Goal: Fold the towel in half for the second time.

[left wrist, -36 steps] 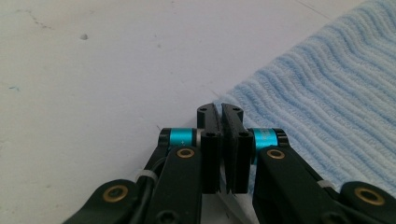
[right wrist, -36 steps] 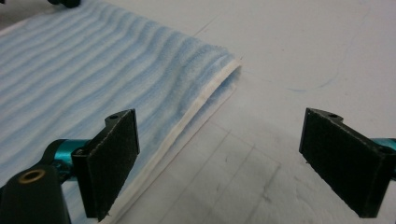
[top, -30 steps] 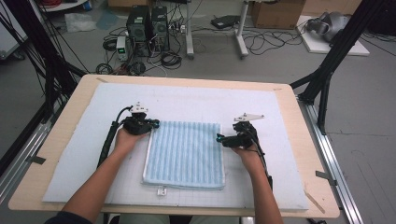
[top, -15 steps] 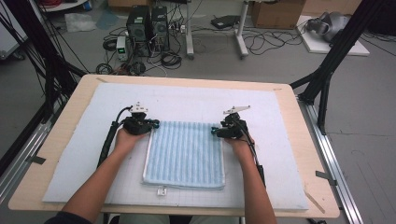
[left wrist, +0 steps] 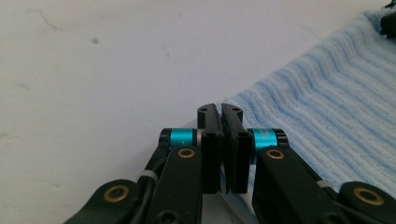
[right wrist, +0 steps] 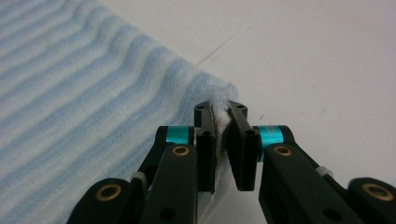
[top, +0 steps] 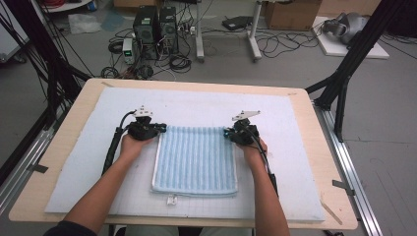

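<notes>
A light blue striped towel lies folded flat on the white mat. My left gripper is at the towel's far left corner, and in the left gripper view its jaws are shut, with the towel running in under them. My right gripper is at the far right corner. Its jaws have just been closing and now pinch the white-edged corner of the towel between the pads of my right gripper.
The mat covers most of a wooden table. A small white tag sticks out from the towel's near edge. Black frame legs stand at both sides of the table, with computers and cables on the floor beyond.
My right gripper has moved left and away, from beside the towel to its far right corner, and has shut on it. The left gripper has not moved.
</notes>
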{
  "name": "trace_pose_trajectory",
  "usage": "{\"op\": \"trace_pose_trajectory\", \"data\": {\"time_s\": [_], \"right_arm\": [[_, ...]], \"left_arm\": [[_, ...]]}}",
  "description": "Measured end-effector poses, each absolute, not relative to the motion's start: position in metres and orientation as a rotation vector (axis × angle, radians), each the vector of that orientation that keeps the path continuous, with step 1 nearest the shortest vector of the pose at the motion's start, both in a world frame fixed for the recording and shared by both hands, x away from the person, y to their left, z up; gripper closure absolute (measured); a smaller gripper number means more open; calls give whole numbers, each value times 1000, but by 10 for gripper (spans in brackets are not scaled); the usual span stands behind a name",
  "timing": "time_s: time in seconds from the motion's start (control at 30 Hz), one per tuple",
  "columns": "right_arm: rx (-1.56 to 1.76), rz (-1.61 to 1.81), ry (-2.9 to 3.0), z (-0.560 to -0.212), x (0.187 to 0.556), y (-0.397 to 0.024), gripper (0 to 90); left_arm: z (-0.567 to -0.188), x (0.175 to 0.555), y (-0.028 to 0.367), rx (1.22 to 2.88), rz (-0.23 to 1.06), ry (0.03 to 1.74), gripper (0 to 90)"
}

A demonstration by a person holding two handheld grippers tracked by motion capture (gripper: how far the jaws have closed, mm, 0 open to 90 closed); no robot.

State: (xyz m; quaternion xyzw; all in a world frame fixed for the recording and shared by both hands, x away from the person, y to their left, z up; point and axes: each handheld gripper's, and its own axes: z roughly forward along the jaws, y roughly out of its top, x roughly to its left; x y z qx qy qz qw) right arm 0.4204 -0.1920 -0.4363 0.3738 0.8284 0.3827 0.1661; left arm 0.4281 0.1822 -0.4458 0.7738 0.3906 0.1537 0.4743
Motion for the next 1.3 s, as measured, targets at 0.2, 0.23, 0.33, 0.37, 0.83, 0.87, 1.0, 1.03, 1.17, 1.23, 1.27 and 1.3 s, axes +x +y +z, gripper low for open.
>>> {"op": "trace_pose_trajectory", "data": {"time_s": [0.2, 0.23, 0.33, 0.37, 0.83, 0.87, 1.0, 1.03, 1.17, 1.23, 1.27, 1.3], "right_arm": [[1046, 1148, 2318, -430, 418, -196, 822], [1044, 1153, 2314, -429, 416, -196, 823], [1023, 1188, 2312, -424, 411, -199, 822], [1012, 1195, 2315, -423, 409, -199, 822], [936, 1260, 2355, -407, 373, -204, 817], [923, 1260, 2358, -405, 370, -204, 817], [907, 1287, 2346, -401, 357, -205, 817], [902, 1290, 2343, -402, 355, -205, 817], [890, 1299, 2344, -403, 341, -205, 817], [892, 1304, 2341, -404, 334, -206, 816], [896, 1305, 2344, -404, 331, -206, 816], [896, 1307, 2341, -405, 327, -207, 815]], "left_arm": [[-435, 424, 187, 1824, 366, 919, 859], [-433, 422, 187, 1816, 363, 913, 859], [-430, 415, 189, 1796, 359, 895, 859], [-428, 412, 190, 1794, 344, 892, 859], [-416, 370, 197, 1800, 337, 822, 855], [-416, 366, 198, 1795, 333, 817, 855], [-417, 352, 202, 1785, 321, 813, 855], [-418, 349, 203, 1783, 314, 813, 856], [-420, 337, 203, 1788, 314, 804, 856], [-421, 329, 204, 1790, 313, 803, 856], [-422, 325, 204, 1788, 310, 802, 856], [-422, 322, 204, 1789, 310, 799, 856]]}}
